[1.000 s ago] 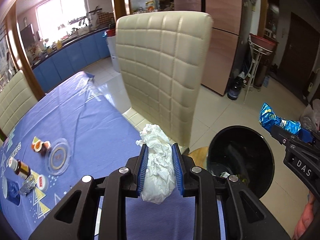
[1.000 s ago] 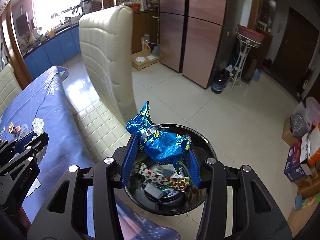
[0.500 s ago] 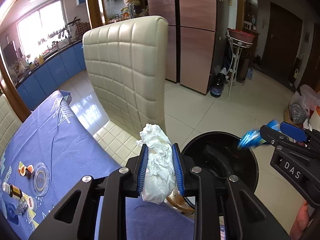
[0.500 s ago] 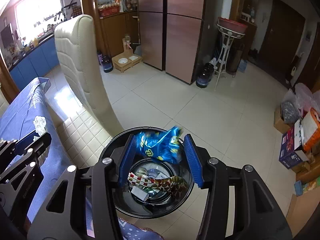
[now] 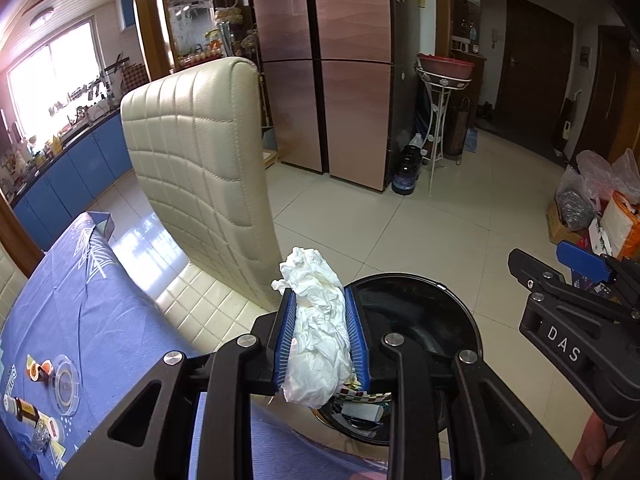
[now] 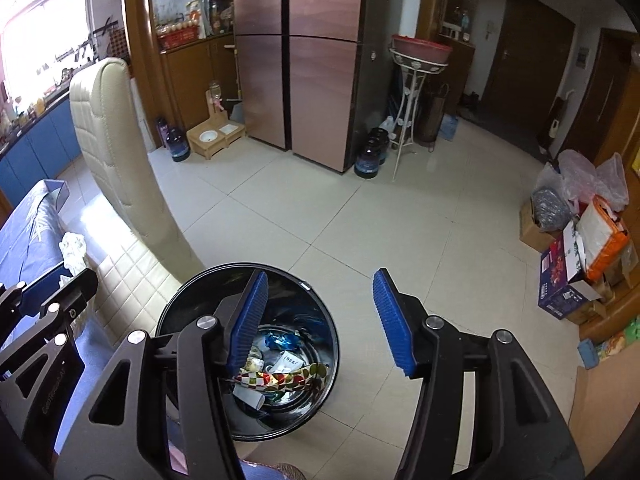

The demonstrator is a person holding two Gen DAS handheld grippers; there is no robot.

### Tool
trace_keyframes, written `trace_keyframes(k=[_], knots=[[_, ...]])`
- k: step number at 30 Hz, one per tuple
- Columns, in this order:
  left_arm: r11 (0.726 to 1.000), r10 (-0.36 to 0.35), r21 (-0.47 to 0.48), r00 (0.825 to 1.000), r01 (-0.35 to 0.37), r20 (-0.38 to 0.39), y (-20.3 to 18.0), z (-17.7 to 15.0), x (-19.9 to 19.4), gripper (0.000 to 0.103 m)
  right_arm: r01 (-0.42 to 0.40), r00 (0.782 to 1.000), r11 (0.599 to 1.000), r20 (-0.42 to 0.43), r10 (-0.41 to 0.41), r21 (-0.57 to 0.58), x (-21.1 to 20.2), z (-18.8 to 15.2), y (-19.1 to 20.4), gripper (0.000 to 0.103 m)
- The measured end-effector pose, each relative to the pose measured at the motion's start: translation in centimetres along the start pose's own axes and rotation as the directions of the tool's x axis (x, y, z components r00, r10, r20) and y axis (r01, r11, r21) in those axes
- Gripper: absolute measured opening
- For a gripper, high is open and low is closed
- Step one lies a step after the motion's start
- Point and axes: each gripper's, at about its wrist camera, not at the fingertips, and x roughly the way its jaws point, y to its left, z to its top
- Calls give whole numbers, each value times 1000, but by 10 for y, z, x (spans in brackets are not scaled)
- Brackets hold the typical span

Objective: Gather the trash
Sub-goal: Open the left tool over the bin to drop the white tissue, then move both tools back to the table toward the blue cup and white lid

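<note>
My left gripper (image 5: 320, 332) is shut on a crumpled white tissue (image 5: 316, 332) and holds it over the near left rim of the black trash bin (image 5: 448, 304). My right gripper (image 6: 320, 316) is open and empty above the bin (image 6: 192, 308). The blue snack wrapper (image 6: 284, 340) lies inside the bin among other wrappers. The right gripper shows at the right edge of the left wrist view (image 5: 576, 276). The left gripper and the tissue (image 6: 72, 248) show at the left of the right wrist view.
A cream padded chair (image 5: 200, 168) stands left of the bin, by the table with a blue cloth (image 5: 80, 308). A glass dish (image 5: 64, 384) and small bottle (image 5: 20, 408) sit on the table. Boxes and bags (image 6: 580, 248) crowd the right wall. A metal stand (image 6: 416, 100) stands by the fridge.
My right gripper opened and the blue wrapper dropped into the bin. My left gripper carried the tissue rightward from over the table to the bin's rim.
</note>
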Motion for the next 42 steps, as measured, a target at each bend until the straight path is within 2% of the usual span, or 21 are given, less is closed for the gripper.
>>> trace_keyframes(k=[1, 3, 5, 6, 15, 26, 36, 42], knots=[[1000, -5, 2, 1000, 5, -1, -2, 0, 0, 28, 5, 1000, 1000, 4, -5, 5, -1, 0, -3, 60], [1000, -14, 1, 1000, 14, -1, -5, 0, 0, 49, 11, 1000, 1000, 8, -11, 15, -3, 0, -8, 60], [1000, -22, -9, 1000, 23, 10, -4, -1, -2, 62, 13, 1000, 1000, 6, -13, 23, -4, 0, -12, 61], [1000, -24, -12, 1000, 25, 15, -4, -2, -4, 65, 12, 1000, 1000, 5, -12, 26, -3, 0, -14, 61], [999, 7, -38, 1000, -8, -4, 6, -9, -5, 65, -19, 1000, 1000, -7, 19, 6, -2, -5, -6, 61], [982, 133, -134, 991, -136, -30, 65, -31, -19, 65, -121, 993, 988, -7, 120, -101, -13, -12, 51, 61], [932, 247, -259, 967, -255, -64, 141, -68, -49, 65, -230, 973, 945, -26, 230, -232, -35, -27, 134, 61], [875, 328, -342, 939, -342, -99, 195, -103, -76, 65, -313, 948, 889, -51, 315, -333, -57, -47, 197, 61]])
